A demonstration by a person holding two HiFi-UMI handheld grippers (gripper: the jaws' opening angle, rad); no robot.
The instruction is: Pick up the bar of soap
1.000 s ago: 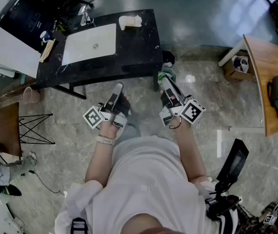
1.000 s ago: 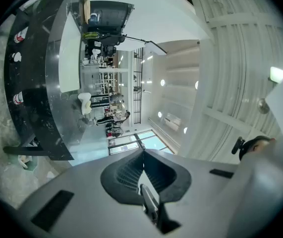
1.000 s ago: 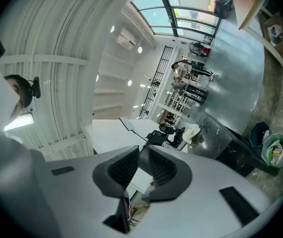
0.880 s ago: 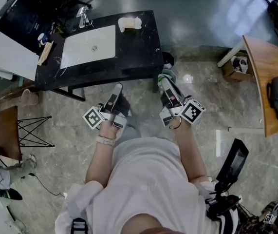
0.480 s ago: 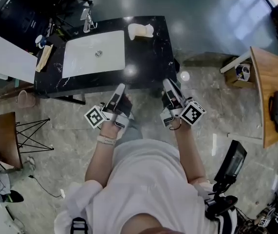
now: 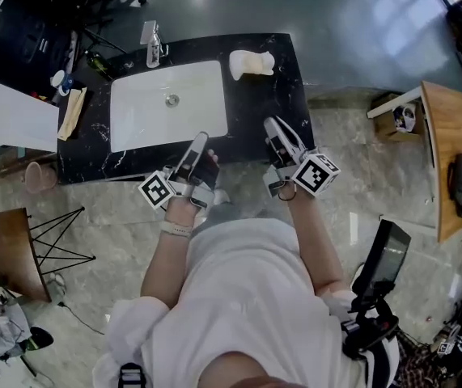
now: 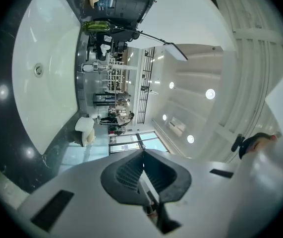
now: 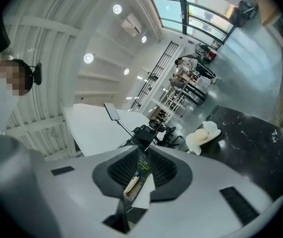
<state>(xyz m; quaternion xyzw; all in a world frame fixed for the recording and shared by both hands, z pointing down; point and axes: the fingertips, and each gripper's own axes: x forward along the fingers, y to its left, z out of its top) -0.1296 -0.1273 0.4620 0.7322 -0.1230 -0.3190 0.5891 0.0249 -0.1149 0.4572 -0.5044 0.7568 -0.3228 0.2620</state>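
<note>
The soap lies at the far right corner of the black counter, at about 1 o'clock from the sink and well apart from both my tools. My right gripper is the nearer one: its tip hangs over the counter's near edge, with the soap at about 11 o'clock from it. My left gripper points at the sink's near rim. Both pairs of jaws are clenched with nothing between them.

I judge this to be the approach, with no reach for the soap begun. Next, I think, my right jaws must spread wide enough for the bar, then travel across the counter toward it and drop onto it from above or from the side.

The head view gives the layout, with the tap at 11 o'clock of the sink, but shows the soap only as a pale lump. The right gripper view shows more: a cream bar resting on a white dish, at 2 o'clock from my jaw tips. The left gripper view takes in the whole sink and its drain, which the right one misses, and shows the soap small at 10 o'clock.
</note>
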